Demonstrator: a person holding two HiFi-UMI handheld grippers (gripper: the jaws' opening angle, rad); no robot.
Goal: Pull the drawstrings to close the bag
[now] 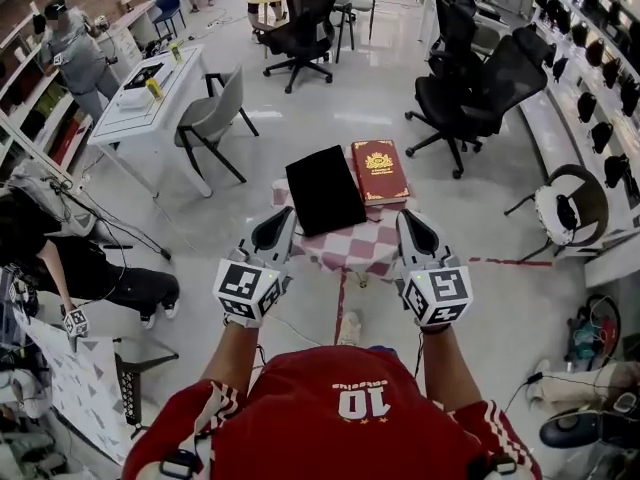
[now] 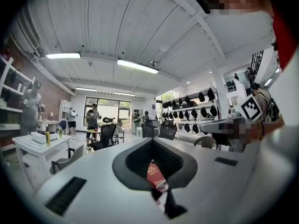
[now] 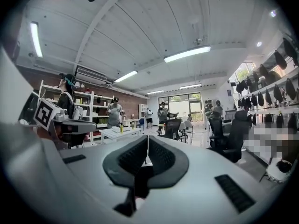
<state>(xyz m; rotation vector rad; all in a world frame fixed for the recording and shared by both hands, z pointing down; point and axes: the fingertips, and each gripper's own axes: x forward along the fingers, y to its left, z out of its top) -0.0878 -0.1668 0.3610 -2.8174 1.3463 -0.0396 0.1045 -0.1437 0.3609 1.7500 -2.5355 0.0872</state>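
Your left gripper (image 1: 277,233) and right gripper (image 1: 417,233) both have jaws closed on nothing, near the pink-checked cloth table (image 1: 352,250) holding a flat black rectangular bag (image 1: 323,188) and a red gold-embossed book (image 1: 380,171).

In the head view a small table (image 1: 352,252) sits at the centre of the frame. On it the bag (image 1: 323,190) lies to the left and the book (image 1: 380,171) to the right, just beside each other. My left gripper (image 1: 273,234) is at the table's lower left and my right gripper (image 1: 417,233) at its lower right, well apart. At upper left is a desk (image 1: 175,98), with a chair (image 1: 210,118) on its right side and a person (image 1: 75,53) on its left side. One office chair (image 1: 305,23) is at upper centre and another (image 1: 480,93) is at upper right.
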